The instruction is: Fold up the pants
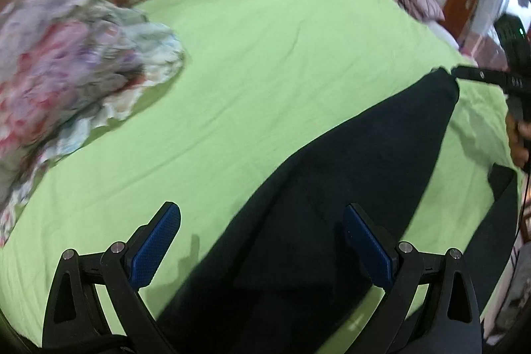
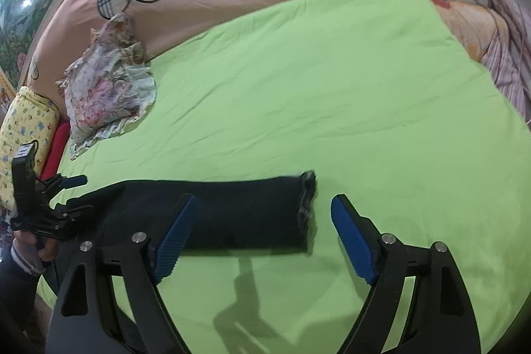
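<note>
Under the left wrist camera, the left hand-held gripper (image 1: 262, 241) hangs with its blue pads spread wide and nothing between them. Below it the dark pants (image 1: 348, 181) lie on the green sheet (image 1: 265, 62) of the bed, one leg running away toward the right hand-held gripper (image 1: 464, 74), which sits right at the far cuff; whether it touches the cloth is hard to tell through the blur. A flowered cloth (image 1: 83, 65) is heaped well apart at the left.

From the right wrist camera, the right hand-held gripper stands open and empty, its left pad over the leg and the frayed cuff (image 2: 307, 204) between the pads. The left hand-held gripper shows at the far left by the other end.

To fold well, I would close each tool on a full pinch of both layers, lift together, and lay cuff to waist with edges matched and the flowered heap avoided.
</note>
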Action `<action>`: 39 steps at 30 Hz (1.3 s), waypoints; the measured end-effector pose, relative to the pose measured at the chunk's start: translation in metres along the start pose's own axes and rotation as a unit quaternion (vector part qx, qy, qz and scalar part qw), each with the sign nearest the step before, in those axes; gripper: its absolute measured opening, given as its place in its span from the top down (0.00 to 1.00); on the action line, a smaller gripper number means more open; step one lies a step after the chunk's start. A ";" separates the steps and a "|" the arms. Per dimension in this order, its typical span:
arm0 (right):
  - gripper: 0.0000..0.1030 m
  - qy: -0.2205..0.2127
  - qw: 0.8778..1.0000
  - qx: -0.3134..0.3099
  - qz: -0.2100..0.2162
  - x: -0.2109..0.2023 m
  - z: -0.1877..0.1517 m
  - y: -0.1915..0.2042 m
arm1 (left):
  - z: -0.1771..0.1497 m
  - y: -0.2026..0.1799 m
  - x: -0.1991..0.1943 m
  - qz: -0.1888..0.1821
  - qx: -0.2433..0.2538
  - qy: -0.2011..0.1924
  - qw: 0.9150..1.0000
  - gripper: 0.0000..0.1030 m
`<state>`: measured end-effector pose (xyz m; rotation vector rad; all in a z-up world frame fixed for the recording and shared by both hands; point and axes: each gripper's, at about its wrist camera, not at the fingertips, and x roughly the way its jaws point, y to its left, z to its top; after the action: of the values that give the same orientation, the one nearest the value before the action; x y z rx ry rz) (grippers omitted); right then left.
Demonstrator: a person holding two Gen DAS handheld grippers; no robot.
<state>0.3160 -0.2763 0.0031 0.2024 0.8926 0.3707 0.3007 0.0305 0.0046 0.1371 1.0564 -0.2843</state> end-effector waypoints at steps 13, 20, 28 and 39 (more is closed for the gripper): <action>0.88 0.055 0.998 0.014 0.039 0.034 0.018 -0.020 | 0.007 0.006 0.046 -0.119 -0.016 0.065 0.991 0.69; 0.91 0.015 0.998 -0.007 0.055 0.000 0.017 -0.006 | -0.013 -0.002 0.006 -0.136 -0.031 0.030 0.990 0.95; 0.92 -0.037 0.995 -0.017 0.094 -0.046 -0.003 0.000 | -0.053 -0.026 -0.054 -0.156 -0.039 -0.017 0.987 0.96; 0.92 -0.067 0.991 -0.025 0.115 -0.101 -0.050 -0.001 | -0.103 -0.066 -0.099 -0.171 -0.038 -0.037 0.984 0.97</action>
<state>0.2189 -0.3163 0.0445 0.2824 0.7283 0.5867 0.1492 0.0093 0.0422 -0.1263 1.0134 -0.5548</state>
